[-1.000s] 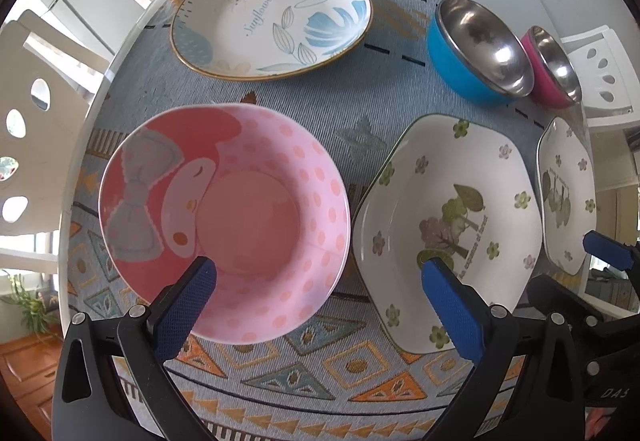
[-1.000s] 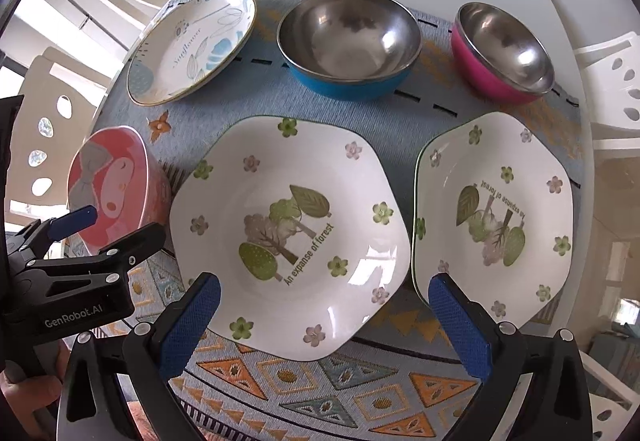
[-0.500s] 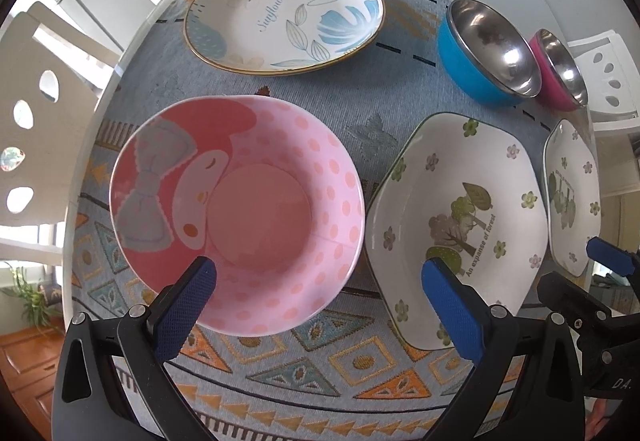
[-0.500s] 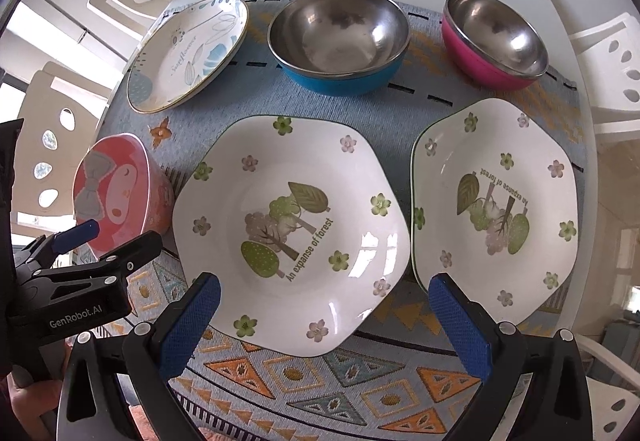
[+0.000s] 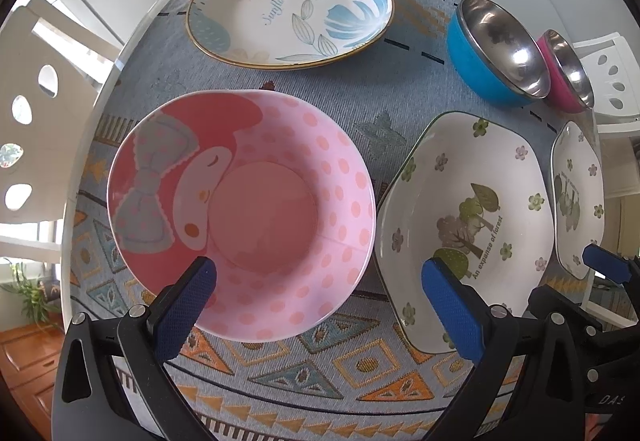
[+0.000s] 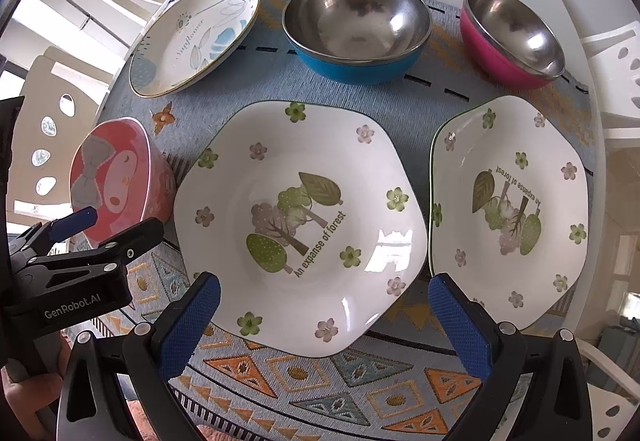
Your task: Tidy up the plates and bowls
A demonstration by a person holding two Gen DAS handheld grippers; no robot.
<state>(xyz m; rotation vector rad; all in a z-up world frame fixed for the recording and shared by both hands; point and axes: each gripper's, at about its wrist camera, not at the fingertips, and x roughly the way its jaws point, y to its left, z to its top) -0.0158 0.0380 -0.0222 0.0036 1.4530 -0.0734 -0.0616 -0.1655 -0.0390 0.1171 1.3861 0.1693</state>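
Nearby, forest plate [image 5: 460, 209] sits just beside pink bowl [image 5: 244, 213].

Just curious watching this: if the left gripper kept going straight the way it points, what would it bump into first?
Most likely the pink bowl: it sits right ahead of the open left gripper, its near rim between the jaws. How close it is I cannot tell.
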